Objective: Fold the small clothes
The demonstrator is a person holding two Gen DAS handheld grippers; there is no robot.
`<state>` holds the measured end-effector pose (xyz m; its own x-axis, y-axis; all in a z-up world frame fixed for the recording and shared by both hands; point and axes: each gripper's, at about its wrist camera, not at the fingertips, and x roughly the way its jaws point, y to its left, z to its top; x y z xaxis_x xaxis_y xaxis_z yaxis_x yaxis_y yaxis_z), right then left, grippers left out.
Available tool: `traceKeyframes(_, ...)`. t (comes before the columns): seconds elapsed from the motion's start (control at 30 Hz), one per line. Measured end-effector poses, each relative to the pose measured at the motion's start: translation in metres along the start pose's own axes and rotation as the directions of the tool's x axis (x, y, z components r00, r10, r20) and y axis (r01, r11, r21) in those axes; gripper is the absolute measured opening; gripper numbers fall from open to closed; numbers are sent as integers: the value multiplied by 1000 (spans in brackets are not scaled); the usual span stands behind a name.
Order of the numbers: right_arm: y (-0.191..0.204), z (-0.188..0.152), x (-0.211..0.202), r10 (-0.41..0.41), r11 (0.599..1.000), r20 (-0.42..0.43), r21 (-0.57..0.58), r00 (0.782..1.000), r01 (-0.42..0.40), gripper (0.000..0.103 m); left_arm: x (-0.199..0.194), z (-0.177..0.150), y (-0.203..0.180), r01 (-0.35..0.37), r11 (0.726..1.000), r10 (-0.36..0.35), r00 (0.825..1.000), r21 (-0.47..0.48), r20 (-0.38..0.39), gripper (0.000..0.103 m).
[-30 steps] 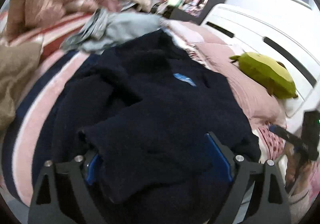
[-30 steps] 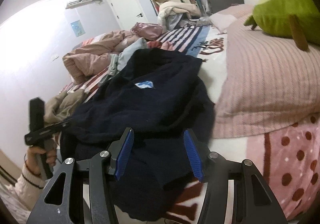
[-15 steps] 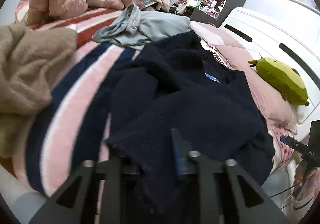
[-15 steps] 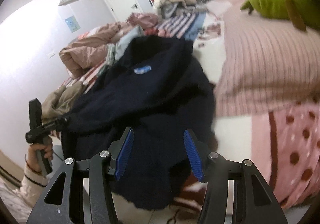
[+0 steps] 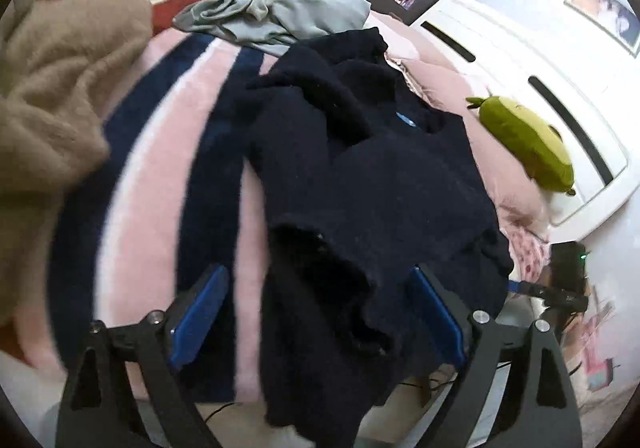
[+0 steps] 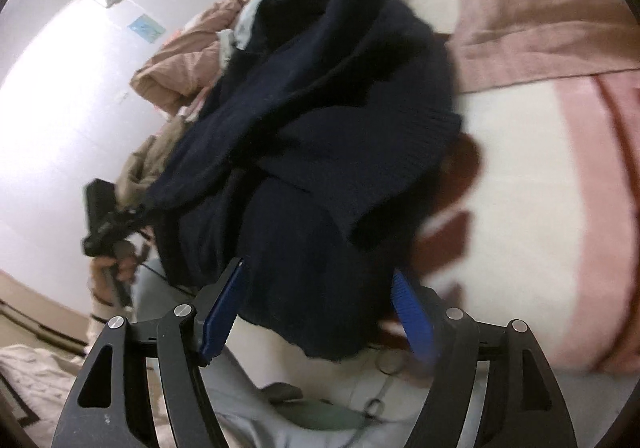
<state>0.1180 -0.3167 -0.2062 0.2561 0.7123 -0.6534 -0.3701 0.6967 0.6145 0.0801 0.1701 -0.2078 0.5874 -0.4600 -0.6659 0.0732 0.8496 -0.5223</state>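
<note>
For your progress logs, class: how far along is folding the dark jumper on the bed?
Done: the dark jumper lies spread on the striped blanket, hem hanging over the bed edge. In hand: left gripper and right gripper straddle the hem, jaws open, gripping nothing. Left: no neat fold shows; the grey top and beige garment remain rumpled.

pink-and-navy striped bed (image 5: 168, 152) under navy sweater (image 5: 360, 176), grey-blue garment (image 5: 280, 12), tan knit (image 5: 52, 88), green plush (image 5: 524, 144)

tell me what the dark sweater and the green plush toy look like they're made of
Dark sweater: navy, apparently a thick fuzzy knit, wool or acrylic; the nap looks matte and its hem ribbed in the right wrist view. Green plush toy: soft stuffed fabric, likely short-pile polyester, smooth and matte, with no visible sheen.
</note>
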Motion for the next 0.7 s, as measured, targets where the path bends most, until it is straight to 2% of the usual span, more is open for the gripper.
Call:
traceKeyframes(0.13,1,10,9,31,999,30,14,999,-31,68,14,2,-5,39,999,-39,999,-24,16,89)
traceKeyframes(0.2,8,11,13,9,1000,34,-17,999,-8,63,20,0,-18,33,999,-33,999,17,7,87)
traceKeyframes(0.27,16,13,20,-21,998,35,-53,999,23,50,27,-1,-28,33,999,-32,999,37,-17,68)
traceKeyframes(0.3,18,15,23,-26,998,34,-61,999,28,46,30,-3,-32,18,998,-16,1000,52,-25,66)
traceKeyframes(0.33,18,17,26,-33,997,40,-65,999,36,29,34,-3,-38,-8,997,10,1000,79,-23,58)
traceKeyframes(0.37,17,20,29,-53,997,52,-56,997,56,11,35,-3,-41,-17,996,20,999,90,-30,39)
traceKeyframes(0.47,16,24,30,-28,999,91,-20,995,30,9,31,-2,-42,19,999,-18,999,47,-34,26)
traceKeyframes(0.6,34,20,6,28,996,162,-84,986,-15,8,4,-3,-53,12,998,-15,999,69,37,24)
traceKeyframes(0.7,47,17,-16,73,992,208,-113,975,-50,6,-15,-3,-66,45,995,-51,996,87,68,23)
